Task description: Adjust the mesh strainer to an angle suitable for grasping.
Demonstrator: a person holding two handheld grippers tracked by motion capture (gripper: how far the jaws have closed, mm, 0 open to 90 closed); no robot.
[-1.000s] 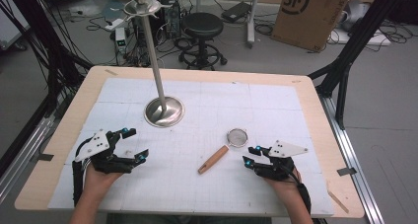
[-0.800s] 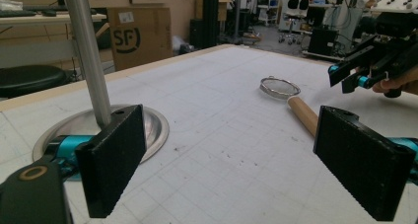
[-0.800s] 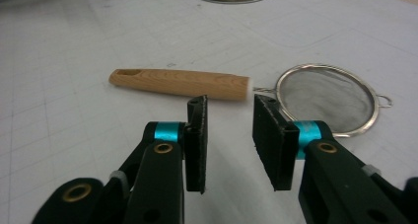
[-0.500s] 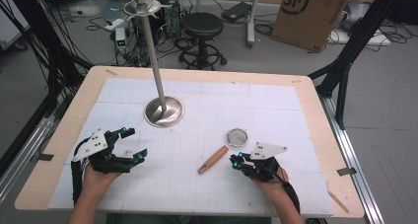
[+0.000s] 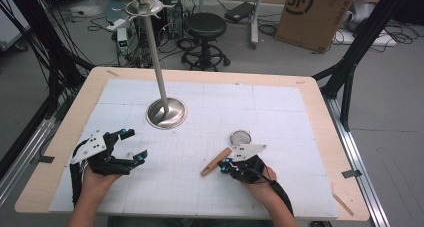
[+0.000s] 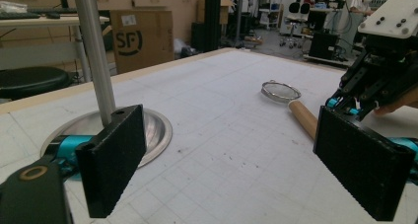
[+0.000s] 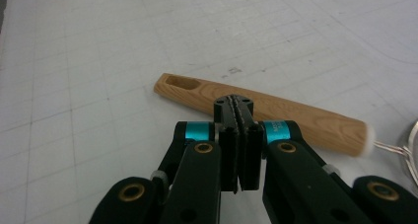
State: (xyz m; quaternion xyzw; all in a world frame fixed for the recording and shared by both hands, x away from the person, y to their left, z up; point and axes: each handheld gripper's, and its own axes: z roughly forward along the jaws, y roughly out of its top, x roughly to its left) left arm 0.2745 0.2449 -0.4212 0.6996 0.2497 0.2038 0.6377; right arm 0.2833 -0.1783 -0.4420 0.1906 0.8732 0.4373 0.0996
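The right claw [image 5: 226, 165] is clenched, pads pressed together with nothing between them after just closing, its tips just short of the small round wire-mesh strainer with a light wooden handle [image 7: 276, 116], which lies flat on the white gridded worktop [image 5: 280, 112] directly ahead of them. The left claw [image 6: 231, 160] stands released with jaws wide apart. Ahead of it to the left is the round silver base of a metal pole stand [image 6: 156, 129], and the strainer lies further ahead to its right.
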